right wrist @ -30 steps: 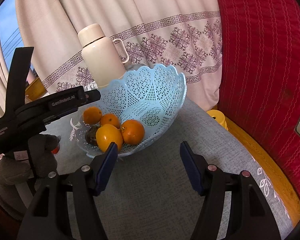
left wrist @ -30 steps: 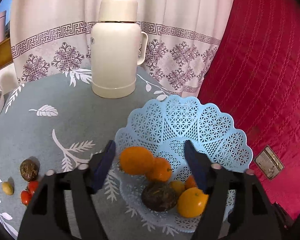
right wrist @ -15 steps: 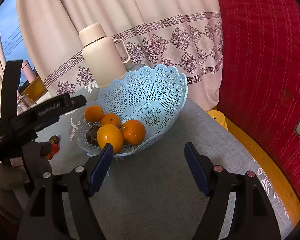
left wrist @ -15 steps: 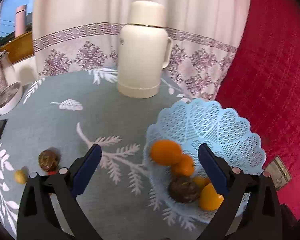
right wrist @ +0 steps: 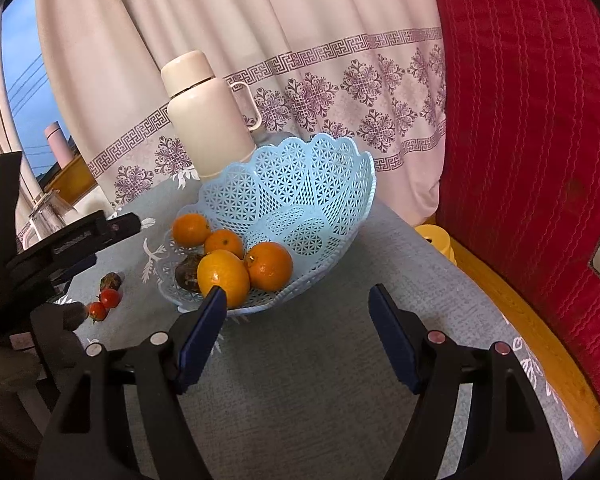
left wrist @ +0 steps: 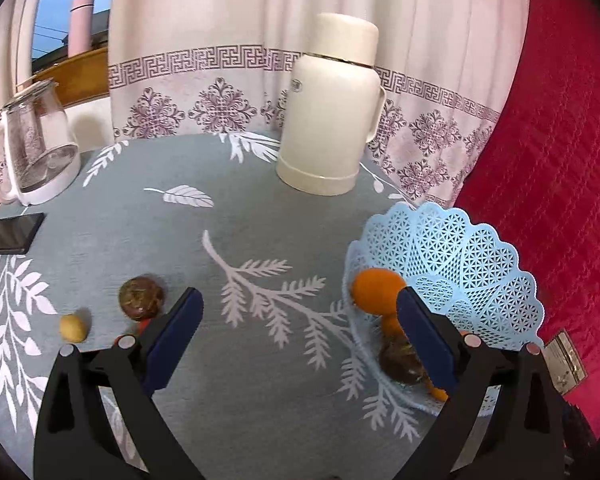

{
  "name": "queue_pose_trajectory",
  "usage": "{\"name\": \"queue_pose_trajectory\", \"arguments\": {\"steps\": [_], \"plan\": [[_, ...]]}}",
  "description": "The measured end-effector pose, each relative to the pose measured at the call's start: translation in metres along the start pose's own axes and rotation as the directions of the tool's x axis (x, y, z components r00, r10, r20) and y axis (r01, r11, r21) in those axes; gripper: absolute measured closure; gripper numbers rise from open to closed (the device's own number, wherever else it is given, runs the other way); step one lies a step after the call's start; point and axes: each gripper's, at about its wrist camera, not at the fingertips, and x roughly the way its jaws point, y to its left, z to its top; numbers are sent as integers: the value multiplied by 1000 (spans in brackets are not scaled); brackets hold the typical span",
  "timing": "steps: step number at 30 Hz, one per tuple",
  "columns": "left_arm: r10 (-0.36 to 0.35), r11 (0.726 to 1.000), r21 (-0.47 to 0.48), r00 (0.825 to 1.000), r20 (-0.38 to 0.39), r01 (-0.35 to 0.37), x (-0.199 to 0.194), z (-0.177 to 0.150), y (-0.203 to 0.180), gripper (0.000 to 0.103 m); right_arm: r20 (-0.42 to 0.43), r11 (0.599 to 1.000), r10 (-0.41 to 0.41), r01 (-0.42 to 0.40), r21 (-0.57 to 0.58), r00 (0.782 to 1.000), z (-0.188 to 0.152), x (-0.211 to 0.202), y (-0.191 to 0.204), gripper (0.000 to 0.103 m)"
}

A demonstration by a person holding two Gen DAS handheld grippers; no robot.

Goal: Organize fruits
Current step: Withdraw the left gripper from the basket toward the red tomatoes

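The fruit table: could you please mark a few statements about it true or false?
1. The blue basket holds four oranges. True.
2. The white flask lies on its side. False: it stands upright.
3. Two small tomatoes lie on the tablecloth outside the basket. True.
4. The left gripper grips an orange. False: it is open and empty.
5. The phone is in the basket. False: it lies on the tablecloth near the glass kettle.

4 oranges (right wrist: 224, 278) in blue basket (right wrist: 320, 184).
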Motion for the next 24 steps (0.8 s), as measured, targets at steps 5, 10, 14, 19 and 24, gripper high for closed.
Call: {"name": "queue_pose_trajectory", "arguments": {"steps": [5,10,14,19,24], "plan": [[7,1000,-16,1000,3,-7,-9,-2,11,5,-1,1000,-6,6,-5,1000,0,-1,2,30],[19,999,-27,1000,6,-18,-18,-6,25,5,-18,1000,0,0,2,1000,2,-1,0,30],[34,998,-46,999,5,-34,-25,-9,40,5,-24,1000,1,-1,-4,1000,1,-4,3,30],[56,995,-83,998,0,-56,-33,-17,64,3,-29,1000,10,-11,-1,1000,0,-10,5,30],[89,991,-102,996,-9,-89,-39,-25,83,3,-33,999,35,-36,-3,999,-2,-15,12,25]]}}
